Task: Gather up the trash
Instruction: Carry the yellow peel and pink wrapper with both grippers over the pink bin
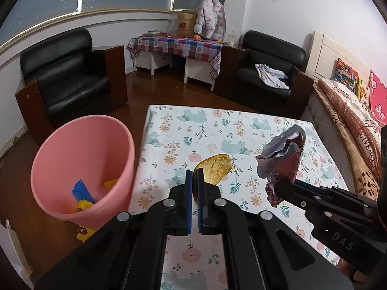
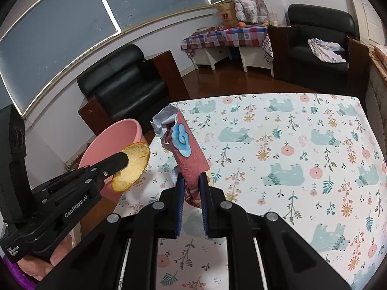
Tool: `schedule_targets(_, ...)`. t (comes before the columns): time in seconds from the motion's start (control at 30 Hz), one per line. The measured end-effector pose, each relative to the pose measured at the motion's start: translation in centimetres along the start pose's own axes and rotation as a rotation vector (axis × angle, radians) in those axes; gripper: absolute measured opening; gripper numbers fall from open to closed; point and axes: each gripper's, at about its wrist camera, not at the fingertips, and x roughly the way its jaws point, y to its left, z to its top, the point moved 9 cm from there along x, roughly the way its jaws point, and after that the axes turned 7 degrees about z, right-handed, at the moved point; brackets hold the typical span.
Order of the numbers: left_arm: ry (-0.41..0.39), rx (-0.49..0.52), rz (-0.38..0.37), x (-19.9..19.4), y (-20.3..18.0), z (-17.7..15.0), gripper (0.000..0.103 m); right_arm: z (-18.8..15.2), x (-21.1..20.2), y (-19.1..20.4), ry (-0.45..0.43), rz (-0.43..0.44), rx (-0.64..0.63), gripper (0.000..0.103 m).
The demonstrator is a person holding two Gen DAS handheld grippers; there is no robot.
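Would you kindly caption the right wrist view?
Right claw gripping red wrapper; left claw carrying peel toward pink bin.

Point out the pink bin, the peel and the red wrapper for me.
Bin [image 1: 60, 145]: left wrist view, inner wall.
Peel [image 2: 135, 166]: right wrist view, pale inner face.
Wrapper [image 2: 191, 159]: right wrist view, red face below the blue cloud.

One peel [image 1: 216, 168], one wrapper [image 1: 283, 154], one bin [image 1: 82, 166]

"GenRobot.AI" stands in white on the left gripper [image 2: 125, 160]. "DAS" marks the right gripper [image 1: 285, 181]. A blanket [image 1: 367, 142] reads "GIVE ALL TO".
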Motion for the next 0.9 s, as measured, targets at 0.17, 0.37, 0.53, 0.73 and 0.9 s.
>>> schedule_targets(0.17, -0.017, -0.017, 0.003, -0.4, 0.9, 0.2, 0.003, 0.0, 0.6, 0.8, 0.000, -0.003, -0.013, 0.012)
schedule_targets(0.37, -0.037, -0.059, 0.000, -0.9, 3.2, 0.6, 0.003, 0.4, 1.2, 2.1, -0.008, 0.013, -0.025, 0.012)
schedule_targets(0.53, -0.049, -0.099, 0.025, -1.1, 5.8, 0.8, 0.003, 1.5, 2.2, 4.3, -0.018, 0.041, -0.058, 0.012)
schedule_targets(0.73, -0.068, -0.146, 0.076, -1.6, 9.4, 1.1, 0.003, 3.7, 3.7, 8.3, -0.031, 0.104, -0.136, 0.012)
schedule_targets(0.9, -0.077, -0.186, 0.132, -1.7, 12.4, 1.4, 0.003, 5.0, 5.6, 11.5, -0.023, 0.166, -0.173, 0.012)
